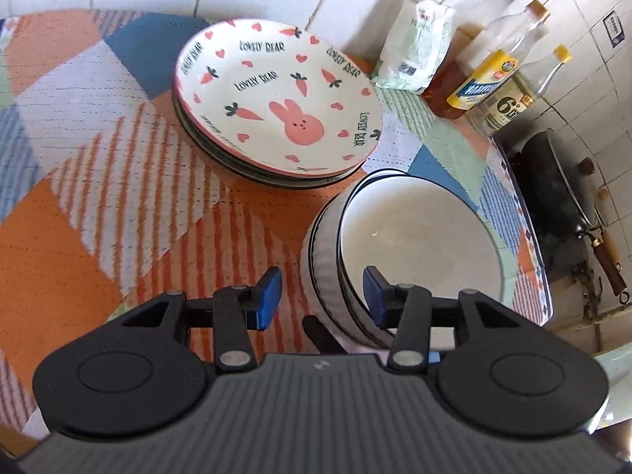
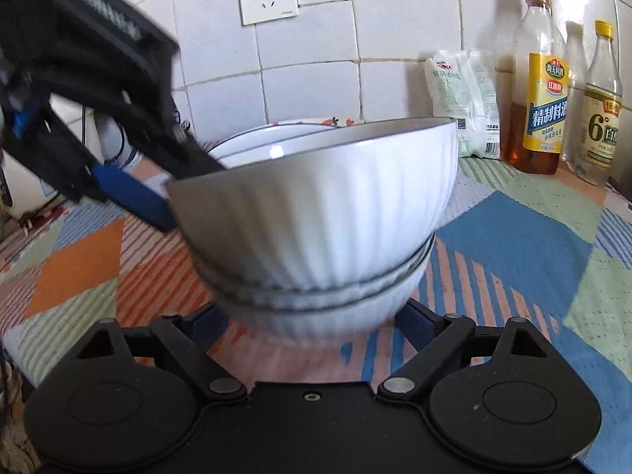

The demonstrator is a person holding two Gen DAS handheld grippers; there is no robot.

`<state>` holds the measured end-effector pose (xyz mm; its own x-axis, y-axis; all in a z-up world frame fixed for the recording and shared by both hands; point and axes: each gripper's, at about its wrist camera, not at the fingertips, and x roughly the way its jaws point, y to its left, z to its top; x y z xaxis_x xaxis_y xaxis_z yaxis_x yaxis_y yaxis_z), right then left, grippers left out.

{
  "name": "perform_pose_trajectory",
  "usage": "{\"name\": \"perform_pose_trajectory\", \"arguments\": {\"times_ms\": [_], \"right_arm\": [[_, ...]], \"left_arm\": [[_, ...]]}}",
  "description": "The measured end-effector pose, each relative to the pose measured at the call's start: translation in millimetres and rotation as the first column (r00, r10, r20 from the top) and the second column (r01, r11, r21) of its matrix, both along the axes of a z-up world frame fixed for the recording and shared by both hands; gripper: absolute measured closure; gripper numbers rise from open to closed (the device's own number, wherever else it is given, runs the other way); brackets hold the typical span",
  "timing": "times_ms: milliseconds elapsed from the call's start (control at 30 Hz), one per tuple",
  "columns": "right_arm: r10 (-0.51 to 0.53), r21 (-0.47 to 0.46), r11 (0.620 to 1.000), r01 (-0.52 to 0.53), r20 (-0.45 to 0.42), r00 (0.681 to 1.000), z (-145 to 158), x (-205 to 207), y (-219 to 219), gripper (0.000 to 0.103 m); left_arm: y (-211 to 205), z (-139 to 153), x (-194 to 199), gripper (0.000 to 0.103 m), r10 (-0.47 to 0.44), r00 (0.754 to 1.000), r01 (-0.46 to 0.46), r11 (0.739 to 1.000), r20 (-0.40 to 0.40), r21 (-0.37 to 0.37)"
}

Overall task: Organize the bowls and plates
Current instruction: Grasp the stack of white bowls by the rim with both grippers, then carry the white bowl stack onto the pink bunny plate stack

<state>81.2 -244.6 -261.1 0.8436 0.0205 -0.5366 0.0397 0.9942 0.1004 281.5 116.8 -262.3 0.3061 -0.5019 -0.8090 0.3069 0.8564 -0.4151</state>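
The left gripper (image 1: 322, 296) has its jaws open astride the top bowl's (image 1: 418, 237) rim. The bowl sits tilted in the bowl stack (image 2: 328, 300) on the counter (image 1: 79, 237), beside the plates (image 1: 276, 98). The right gripper (image 2: 312, 324) seems open around the stack's base.

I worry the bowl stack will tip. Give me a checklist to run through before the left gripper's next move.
1. Left gripper straddles the top bowl's rim, one finger inside, one outside: ok.
2. Left gripper shut on the rim: not ok, open.
3. Top bowl level in the bowl stack: not ok, tilted.
4. Right gripper steadying the stack's base: cannot tell, fingers mostly hidden.
5. Plate stack apart from the bowls: ok.
6. Bottles out of the way: ok, at the wall.
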Motion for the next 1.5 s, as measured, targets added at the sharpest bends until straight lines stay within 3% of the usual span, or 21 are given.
{"name": "perform_pose_trajectory", "arguments": {"times_ms": [133,433,600,767,933,1167,1300,1500], "right_arm": [[0.006,0.000,1.000,-0.006,0.013,1.000,-2,5,1,0.006],[0.013,-0.009,1.000,-0.013,-0.019,1.000,1,12,6,0.002],[0.061,-0.015,0.998,-0.062,-0.050,0.997,6,11,3,0.003],[0.036,-0.002,0.999,-0.036,-0.052,0.998,10,2,3,0.003],[0.037,-0.017,0.999,-0.038,-0.041,0.998,21,-8,6,0.003],[0.076,-0.043,0.996,-0.076,-0.001,0.997,68,-1,0,0.003],[0.111,-0.110,0.988,-0.106,0.033,0.993,90,7,3,0.003],[0.164,-0.109,0.982,-0.157,0.053,0.985,106,42,-3,0.003]], "left_arm": [[-7,-18,12,0.065,-0.023,0.998,0.020,0.999,-0.067,-0.041],[-11,-30,21,0.065,-0.001,0.999,-0.003,0.997,-0.053,-0.073],[-25,-24,18,0.060,-0.114,0.993,0.114,0.993,-0.018,-0.005],[-28,-21,12,0.059,-0.125,0.992,0.125,0.992,-0.019,-0.003],[-27,-6,2,0.059,-0.139,0.990,0.139,0.990,-0.008,-0.002],[-16,41,-7,0.059,-0.098,0.994,0.100,0.994,0.043,-0.048],[-10,65,1,0.059,-0.088,0.994,0.094,0.993,0.070,-0.073],[-5,81,23,0.059,-0.033,0.994,0.040,0.997,0.101,-0.067]]}}
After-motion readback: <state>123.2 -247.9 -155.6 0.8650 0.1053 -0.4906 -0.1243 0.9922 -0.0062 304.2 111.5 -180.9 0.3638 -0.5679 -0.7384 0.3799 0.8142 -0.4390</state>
